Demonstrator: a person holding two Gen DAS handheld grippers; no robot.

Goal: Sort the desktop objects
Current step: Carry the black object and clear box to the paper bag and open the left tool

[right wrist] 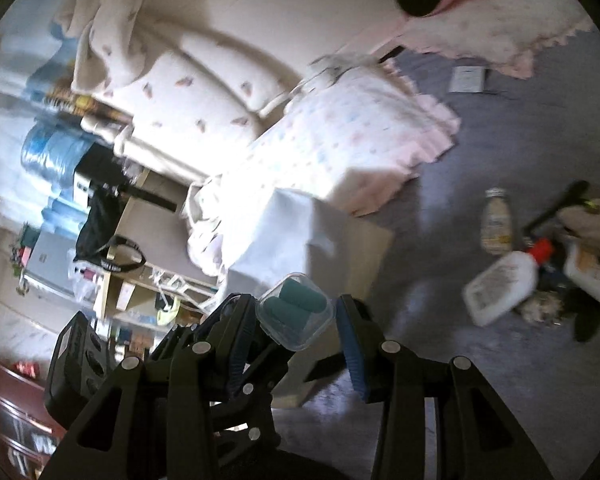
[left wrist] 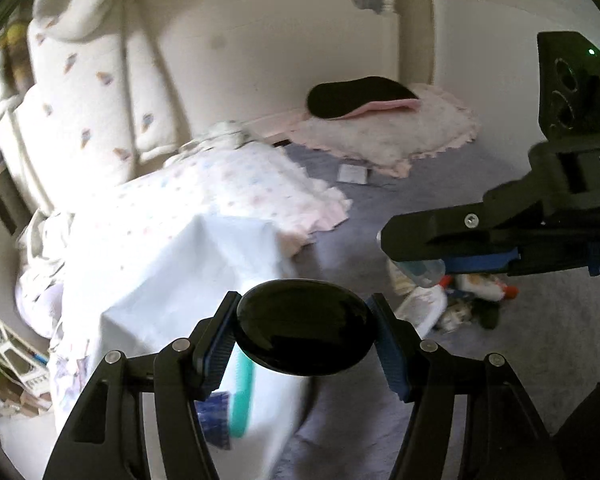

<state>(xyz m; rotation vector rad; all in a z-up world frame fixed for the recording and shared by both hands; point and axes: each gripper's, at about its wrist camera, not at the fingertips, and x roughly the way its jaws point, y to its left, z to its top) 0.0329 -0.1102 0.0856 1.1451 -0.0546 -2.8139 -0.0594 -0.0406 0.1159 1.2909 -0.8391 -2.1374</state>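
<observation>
**Both claws loaded, mid-carry, nowhere to drop yet**

So you've got something in each claw right now. Your left claw (left wrist: 305, 334) is clamped on a glossy black oval thing (left wrist: 304, 328), pads pressing on both of its sides, looks like a compact or small case, can't tell more than that. Your right claw (right wrist: 296, 312) is squeezing a little clear plastic box (right wrist: 295, 311) with teal rolls inside, held at an angle between the blue pads. Both grips look solid from here.

Below and just ahead of the left claw there's the white-covered bench (left wrist: 188, 280), with a teal strip (left wrist: 242, 400) lying on it right under the claw's left finger. In the left wrist view your right claw sits off to the right, well above the floor clutter. Past the right claw, on the grey carpet (right wrist: 480, 380), there's a white bottle (right wrist: 500, 288) and a pile of odds and ends.

My read: you're in the transport step, both items picked and up in the air. Everything's blurry, so I can't spot any bin or tray that's the target. Next move needs you to find the destination first, then lower one claw at a time and release only once the item's resting on something. The black oval looks slick, so don't loosen early.
</observation>
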